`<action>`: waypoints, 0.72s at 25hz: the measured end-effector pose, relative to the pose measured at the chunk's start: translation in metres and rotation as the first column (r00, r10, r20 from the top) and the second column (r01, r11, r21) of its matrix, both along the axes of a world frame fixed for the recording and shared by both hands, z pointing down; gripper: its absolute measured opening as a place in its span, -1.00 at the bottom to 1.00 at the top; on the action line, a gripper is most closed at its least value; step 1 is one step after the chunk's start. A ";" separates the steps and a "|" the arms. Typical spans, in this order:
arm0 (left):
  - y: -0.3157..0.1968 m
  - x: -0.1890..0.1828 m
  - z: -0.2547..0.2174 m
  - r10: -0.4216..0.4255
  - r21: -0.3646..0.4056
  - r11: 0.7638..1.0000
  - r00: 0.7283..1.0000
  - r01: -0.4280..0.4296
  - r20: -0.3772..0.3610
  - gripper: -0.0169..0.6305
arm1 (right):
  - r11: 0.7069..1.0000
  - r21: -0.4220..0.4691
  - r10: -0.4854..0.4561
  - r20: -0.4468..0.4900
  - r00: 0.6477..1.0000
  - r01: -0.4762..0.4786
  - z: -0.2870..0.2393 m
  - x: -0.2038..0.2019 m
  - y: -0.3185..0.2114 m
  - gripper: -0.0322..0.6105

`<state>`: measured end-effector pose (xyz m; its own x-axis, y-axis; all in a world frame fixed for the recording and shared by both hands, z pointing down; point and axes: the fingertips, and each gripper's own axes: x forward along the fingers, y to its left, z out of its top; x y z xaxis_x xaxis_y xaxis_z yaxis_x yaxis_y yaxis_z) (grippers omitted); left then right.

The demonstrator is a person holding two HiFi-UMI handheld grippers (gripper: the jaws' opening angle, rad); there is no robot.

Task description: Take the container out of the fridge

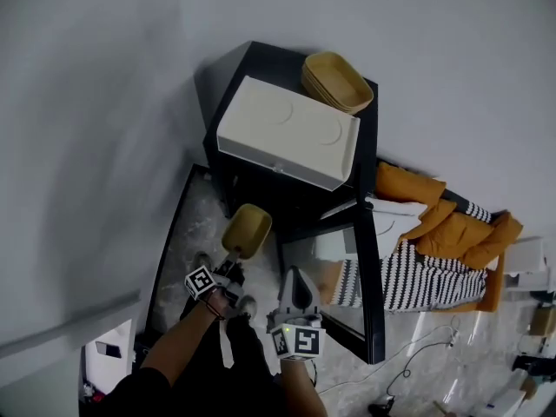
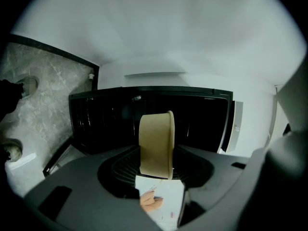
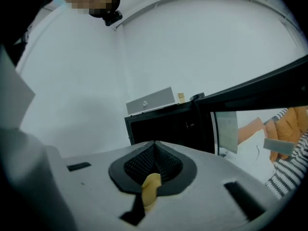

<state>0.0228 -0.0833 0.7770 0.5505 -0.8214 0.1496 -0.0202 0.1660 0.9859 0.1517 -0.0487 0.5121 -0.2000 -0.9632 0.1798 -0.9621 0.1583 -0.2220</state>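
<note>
The tan container [image 1: 246,230] is already out of the fridge [image 1: 261,189], hanging just in front of its open door [image 1: 369,259]. The left gripper [image 1: 233,252] is clamped on its wall. It looks empty. I'd say what's left is setting it down somewhere steady. The right gripper [image 1: 295,292], jaws together, hovers before the fridge. On top of the fridge sit a white box [image 1: 287,133] and stacked tan bowls [image 1: 337,82].

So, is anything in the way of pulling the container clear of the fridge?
Nothing visible. The container, in the left gripper, is already out in front of the fridge. The open door stands off to the side, by the right gripper, not across its path.
</note>
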 end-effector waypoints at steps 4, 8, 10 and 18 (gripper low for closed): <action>0.016 -0.009 -0.023 -0.022 -0.003 1.000 1.000 0.022 0.011 -0.34 | 1.000 0.014 0.003 0.007 1.000 -0.003 -0.014 0.002 0.007 -0.90; 0.033 -0.020 -0.049 -0.048 0.013 0.999 0.998 0.047 0.035 -0.34 | 1.000 0.026 -0.008 0.022 1.000 0.007 -0.026 0.000 0.018 -0.90; 0.042 -0.025 -0.066 -0.061 0.028 0.998 0.997 0.059 0.042 -0.34 | 0.999 0.029 -0.031 0.022 0.999 0.030 -0.033 -0.005 0.024 -0.90; 0.072 -0.043 -0.149 -0.097 0.048 0.994 0.995 0.097 0.012 -0.34 | 0.995 0.035 -0.095 0.037 0.995 0.094 -0.057 -0.021 0.046 -0.90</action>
